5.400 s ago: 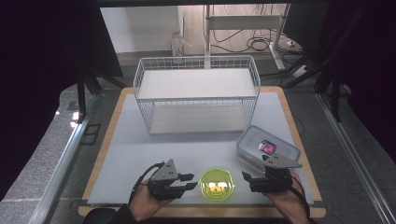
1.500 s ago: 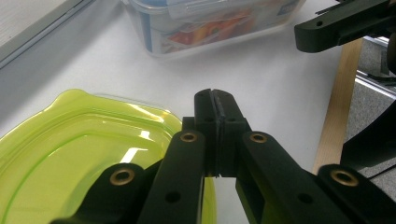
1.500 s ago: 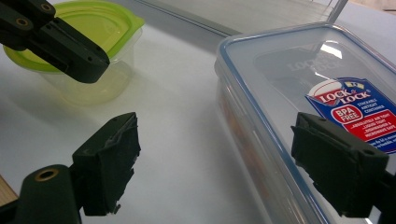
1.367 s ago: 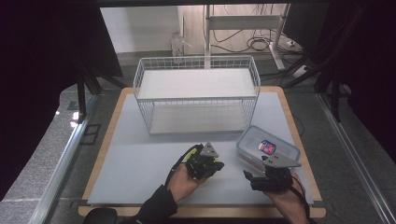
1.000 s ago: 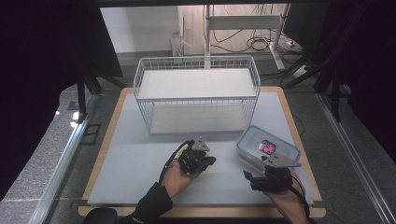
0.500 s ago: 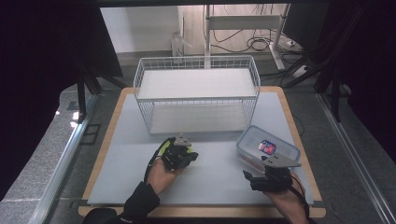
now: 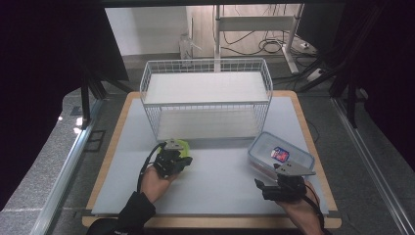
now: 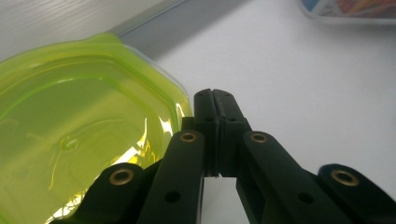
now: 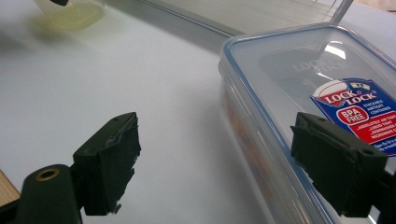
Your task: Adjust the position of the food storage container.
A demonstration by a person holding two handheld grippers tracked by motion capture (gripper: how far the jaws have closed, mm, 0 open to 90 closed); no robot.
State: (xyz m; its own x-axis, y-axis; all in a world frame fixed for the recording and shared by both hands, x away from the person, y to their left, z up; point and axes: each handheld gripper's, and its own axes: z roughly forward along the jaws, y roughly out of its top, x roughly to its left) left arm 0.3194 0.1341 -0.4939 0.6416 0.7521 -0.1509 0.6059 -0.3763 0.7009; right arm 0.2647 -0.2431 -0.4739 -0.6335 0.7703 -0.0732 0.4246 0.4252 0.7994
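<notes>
Your left gripper [image 7: 174, 157] sits on the white table mat [image 7: 220, 166], just in front of the white wire basket [image 7: 205, 98], and its two black jaws are pressed flat together. In the left gripper view the translucent yellow-green plastic container [image 8: 79, 140] lies right beside those closed jaws, with its rim against their left side; whether the rim is pinched between them cannot be told from here. In the high view the same yellow-green container [image 7: 182, 146] peeks out just beyond your left hand, close to the basket's front wall. Your right gripper [image 7: 266, 188] rests near the front right of the mat with its jaws standing wide apart and nothing between them. Its right jaw is just beside the clear rectangular plastic food box with a blue-edged lid and a red and blue label [image 9: 327, 107]; that box [image 7: 280, 155] lies on the mat just beyond your right hand.
</notes>
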